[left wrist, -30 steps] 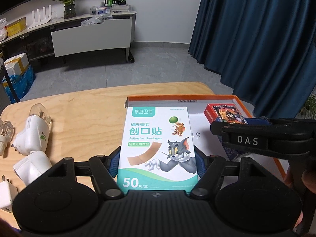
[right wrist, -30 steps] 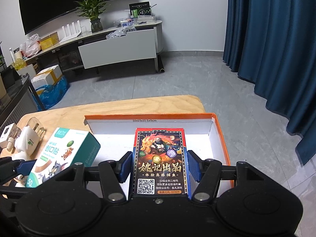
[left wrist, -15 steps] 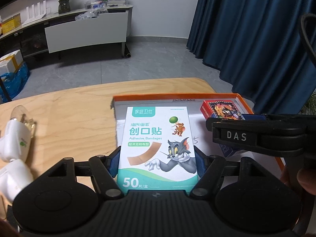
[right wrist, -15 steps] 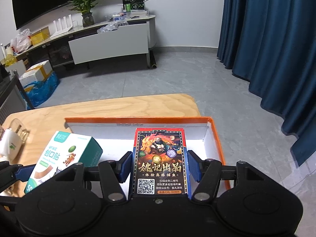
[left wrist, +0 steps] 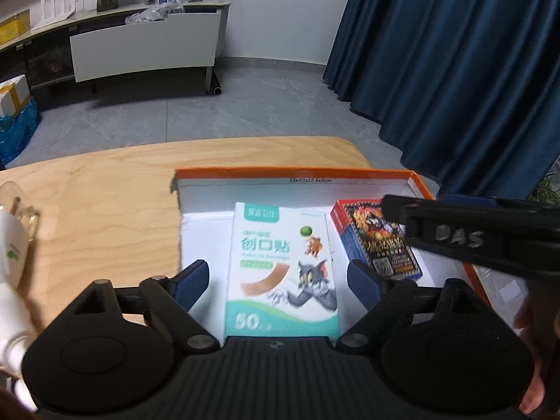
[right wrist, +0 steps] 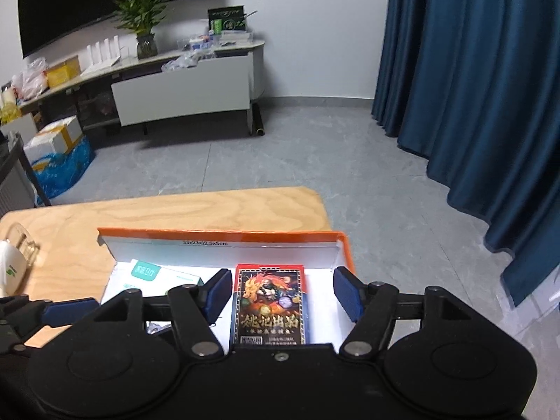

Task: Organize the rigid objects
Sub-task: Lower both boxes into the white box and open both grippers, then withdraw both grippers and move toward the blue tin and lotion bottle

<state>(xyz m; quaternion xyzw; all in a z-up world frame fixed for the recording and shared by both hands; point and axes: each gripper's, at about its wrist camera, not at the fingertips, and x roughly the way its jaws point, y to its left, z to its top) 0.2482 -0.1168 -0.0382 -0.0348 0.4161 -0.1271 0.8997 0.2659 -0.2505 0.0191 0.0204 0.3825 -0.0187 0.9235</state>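
1. Opening, the left gripper (left wrist: 278,281) has blue ribbed pads clear of both sides of the white-and-teal cardboard bandage box (left wrist: 281,269), which lies flat between them.
2. Opening likewise, the right gripper (right wrist: 281,292) straddles the glossy black-and-red rectangular card box (right wrist: 269,302), pads apart from it.
3. Both boxes lie inside the shallow orange-rimmed white cardboard tray (left wrist: 290,175), long axes pointing toward its far wall.
4. Tray sits on the pale wood-grain table (left wrist: 105,203).

Bandage box (left wrist: 281,273) and card box (left wrist: 376,241) in tray (left wrist: 290,174) on table (left wrist: 98,203); bandage box left.
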